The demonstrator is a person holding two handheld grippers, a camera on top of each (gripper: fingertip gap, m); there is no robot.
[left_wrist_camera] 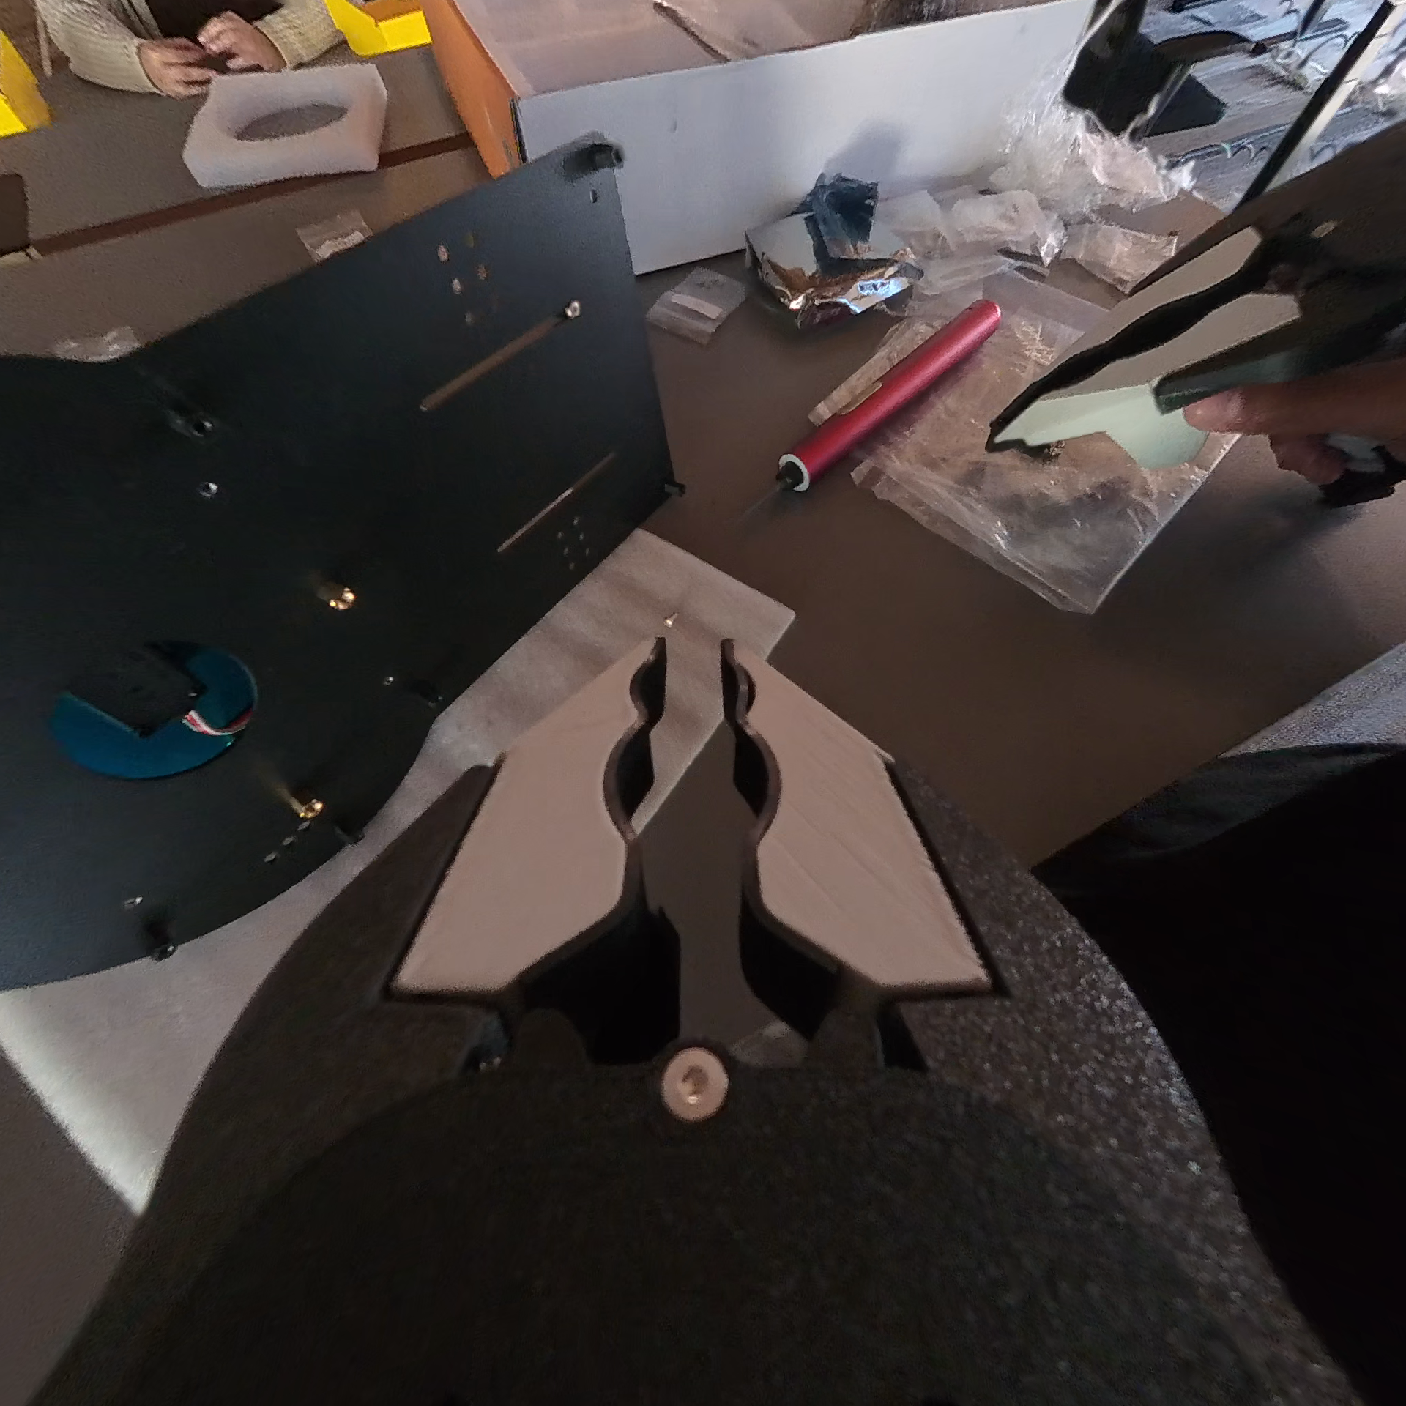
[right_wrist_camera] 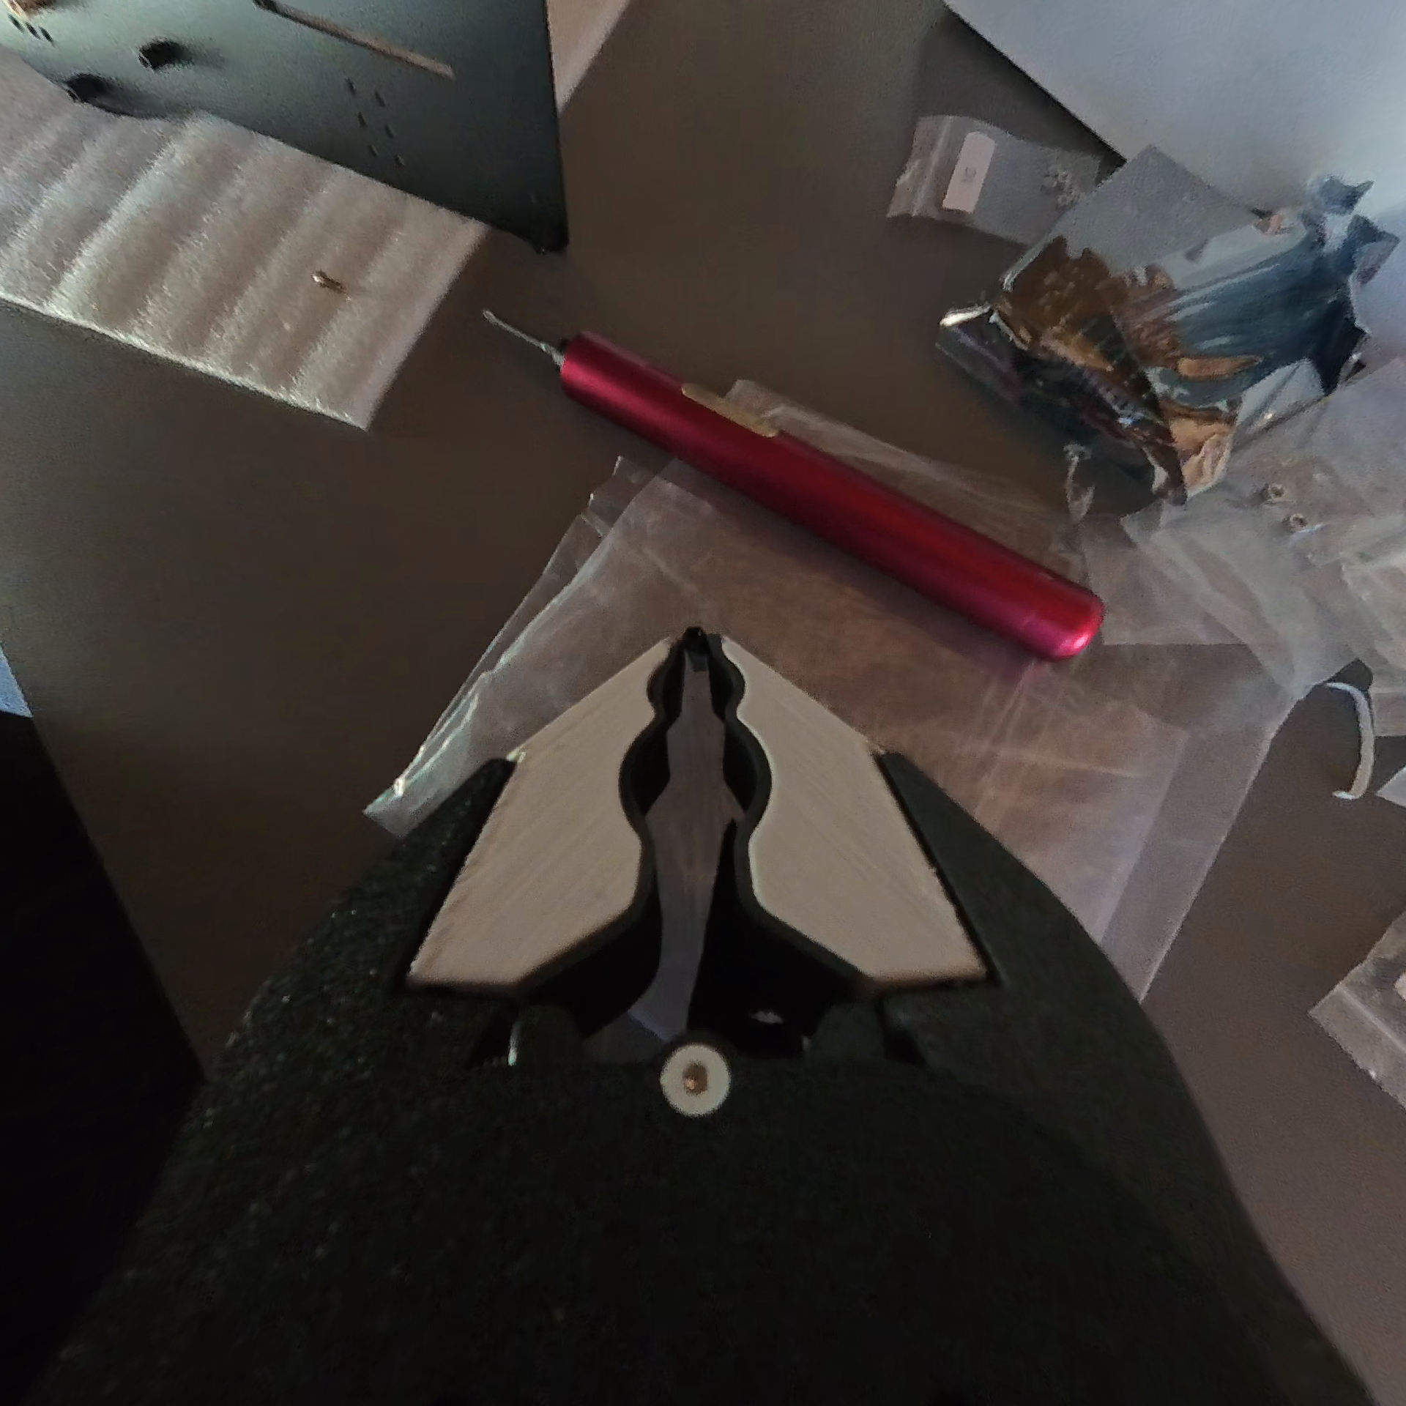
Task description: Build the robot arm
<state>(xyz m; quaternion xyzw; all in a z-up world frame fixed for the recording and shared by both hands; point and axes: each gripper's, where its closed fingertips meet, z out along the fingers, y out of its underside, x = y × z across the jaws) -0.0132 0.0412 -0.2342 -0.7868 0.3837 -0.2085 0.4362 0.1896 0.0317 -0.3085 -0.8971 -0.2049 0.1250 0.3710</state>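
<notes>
My left gripper [left_wrist_camera: 694, 647] is open and empty, its tips just above a white foam sheet [left_wrist_camera: 609, 601]. A tiny brass screw [left_wrist_camera: 669, 620] lies on the foam just beyond the tips. A black metal plate [left_wrist_camera: 342, 456] with holes and slots lies on the foam to the left. My right gripper [right_wrist_camera: 696, 643] hangs over a clear plastic bag [right_wrist_camera: 951, 761], its jaws closed on a small dark part at the tips. It also shows in the left wrist view [left_wrist_camera: 1004, 441]. A red screwdriver [right_wrist_camera: 822, 494] lies just beyond it.
A torn silver foil bag [right_wrist_camera: 1141, 365] and small clear packets [right_wrist_camera: 966, 175] lie to the right. A white box [left_wrist_camera: 761, 152] stands behind. A white foam block [left_wrist_camera: 289, 125] and a person's hands [left_wrist_camera: 205, 53] are at the far left. A hand [left_wrist_camera: 1293, 426] holds the right gripper. Spacing between my two grippers at the tips: around 20 centimetres. To the red screwdriver [right_wrist_camera: 822, 494]: right tips about 5 centimetres, left tips about 25 centimetres.
</notes>
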